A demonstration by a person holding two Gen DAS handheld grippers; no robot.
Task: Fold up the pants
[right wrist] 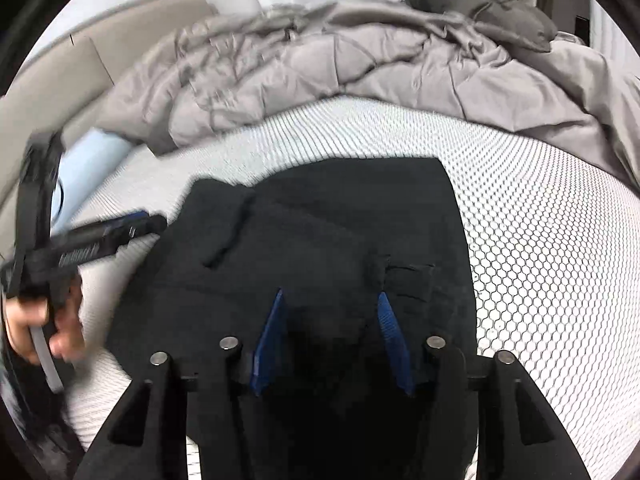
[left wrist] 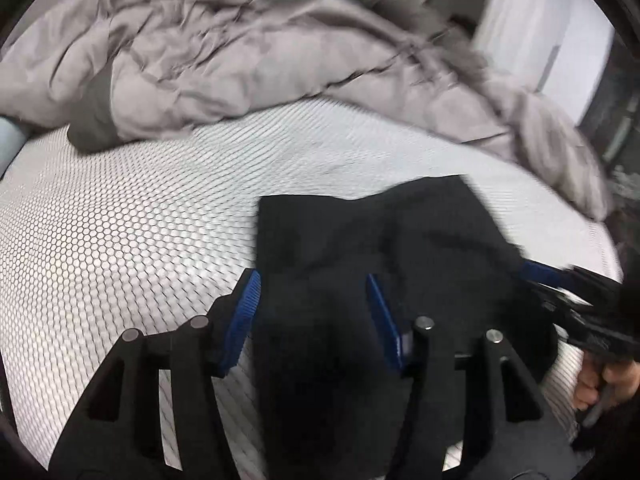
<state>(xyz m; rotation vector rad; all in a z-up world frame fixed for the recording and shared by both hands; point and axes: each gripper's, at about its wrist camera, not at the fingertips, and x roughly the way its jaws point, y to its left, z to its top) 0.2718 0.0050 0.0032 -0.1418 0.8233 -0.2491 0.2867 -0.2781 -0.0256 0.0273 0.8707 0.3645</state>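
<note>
We hover the left gripper (left wrist: 312, 312) and right gripper (right wrist: 332, 340), jaws apart, over the black pants (right wrist: 320, 232) lying on the mattress's (right wrist: 540, 220) near edge, ready to pinch fabric for folding.

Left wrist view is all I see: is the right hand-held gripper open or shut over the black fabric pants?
Observer: Open. The right hand-held gripper has its blue fingers spread over the black fabric pants.
Operator: Any pocket near it?
Observer: Yes, a slit pocket lies just beyond its right finger.
Operator: What's past the duvet's left end?
Observer: A beige upholstered panel stands beside the crumpled grey duvet.
</note>
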